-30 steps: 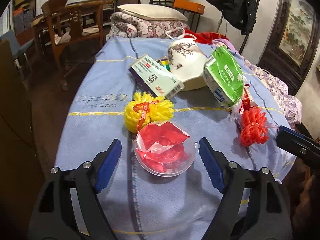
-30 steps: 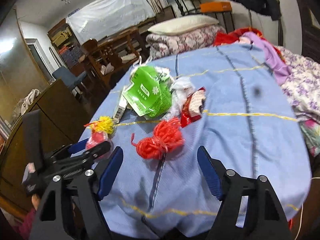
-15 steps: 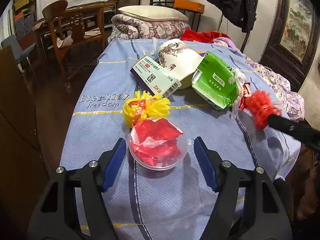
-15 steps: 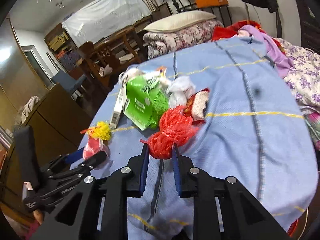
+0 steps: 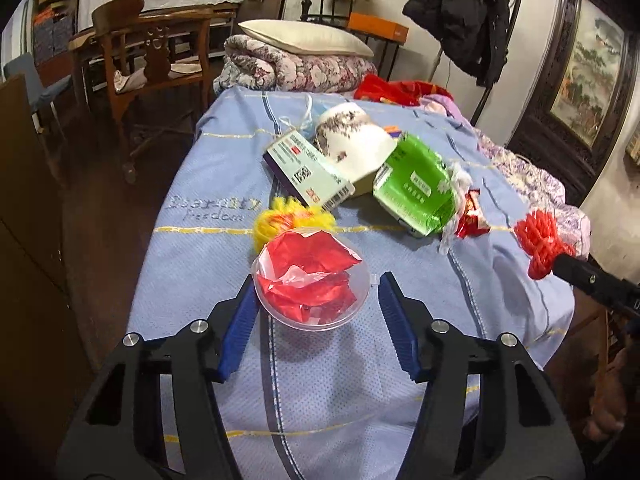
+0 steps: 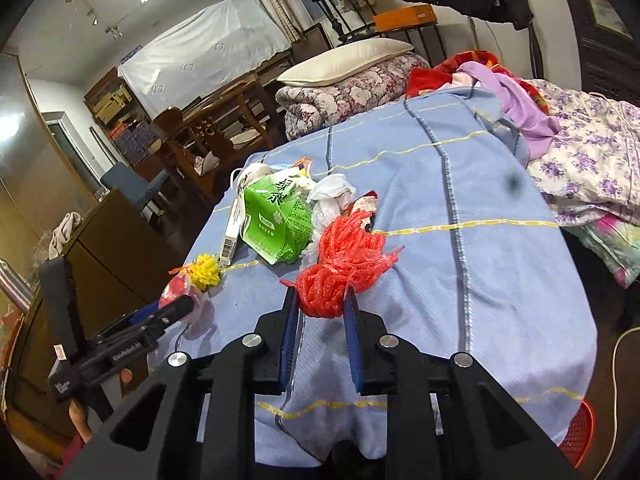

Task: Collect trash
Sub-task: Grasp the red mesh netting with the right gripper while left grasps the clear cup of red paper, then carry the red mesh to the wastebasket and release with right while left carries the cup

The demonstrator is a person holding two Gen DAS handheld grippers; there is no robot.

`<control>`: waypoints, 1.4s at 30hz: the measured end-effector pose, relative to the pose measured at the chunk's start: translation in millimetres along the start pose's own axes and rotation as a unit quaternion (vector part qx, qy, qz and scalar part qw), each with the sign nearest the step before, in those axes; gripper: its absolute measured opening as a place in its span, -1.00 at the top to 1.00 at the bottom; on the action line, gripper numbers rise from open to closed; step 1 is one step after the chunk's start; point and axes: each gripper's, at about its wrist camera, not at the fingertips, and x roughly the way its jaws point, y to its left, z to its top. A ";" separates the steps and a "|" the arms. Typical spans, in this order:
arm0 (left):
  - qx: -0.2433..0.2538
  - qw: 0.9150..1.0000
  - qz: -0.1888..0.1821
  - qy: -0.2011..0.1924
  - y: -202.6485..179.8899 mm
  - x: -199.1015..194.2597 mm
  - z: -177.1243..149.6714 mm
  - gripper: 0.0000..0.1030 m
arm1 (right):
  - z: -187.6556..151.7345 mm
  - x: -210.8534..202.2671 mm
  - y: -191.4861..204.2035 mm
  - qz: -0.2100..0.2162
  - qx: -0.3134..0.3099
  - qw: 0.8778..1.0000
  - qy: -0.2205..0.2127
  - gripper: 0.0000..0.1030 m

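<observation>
1. Left wrist view: the left tongs (image 5: 314,312) stand half open around a clear plastic bowl (image 5: 311,280) of crumpled red wrappers. Their jaws have just been closing, and the bowl sits between them. The left blue pad looks to touch the bowl's rim at 9 o'clock, while a small gap shows at the right pad, so the bowl is not yet clamped.
2. The bowl rests on the blue cloth (image 5: 224,184) of the table. A yellow mesh ball (image 5: 280,220) lies just beyond it at 12 o'clock.
3. Further off at 12 o'clock lie a flat white box (image 5: 310,172) with a barcode, an overturned white paper cup (image 5: 354,146) and, toward 1 o'clock, a green packet (image 5: 418,188).
4. At 3 o'clock the right tongs come in from the frame edge, carrying a red mesh bundle (image 5: 540,240).
5. Right wrist view: the right tongs (image 6: 321,312) are drawn narrow and clamp the red mesh bundle (image 6: 344,264), which bulges out above the pads, over the cloth.
6. The green packet (image 6: 278,220) lies at 11 o'clock from the bundle, with a crumpled white wrapper (image 6: 332,192) just beside it.
7. At 9 o'clock the left tongs reach toward the bowl (image 6: 176,290), next to the yellow mesh ball (image 6: 206,272).
</observation>
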 end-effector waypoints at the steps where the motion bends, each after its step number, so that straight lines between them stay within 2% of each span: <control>1: 0.000 1.000 0.002 -0.003 -0.3 -2.9 1.6 -0.16 | -0.4 -3.0 -1.3 0.000 0.001 1.000 -0.002 0.56; 16: 0.033 0.998 -0.016 -0.043 -37.0 -43.1 9.8 -0.16 | -5.8 -56.5 -16.9 -0.004 0.025 0.999 -0.048 0.56; 29: 0.065 0.993 -0.061 -0.078 -79.7 -98.5 2.2 -0.16 | -12.2 -138.0 -17.2 -0.001 0.023 0.993 -0.116 0.56; 42: 0.106 0.984 -0.107 -0.096 -131.8 -146.4 -18.7 -0.16 | -32.8 -207.7 -28.5 0.008 0.022 0.988 -0.155 0.56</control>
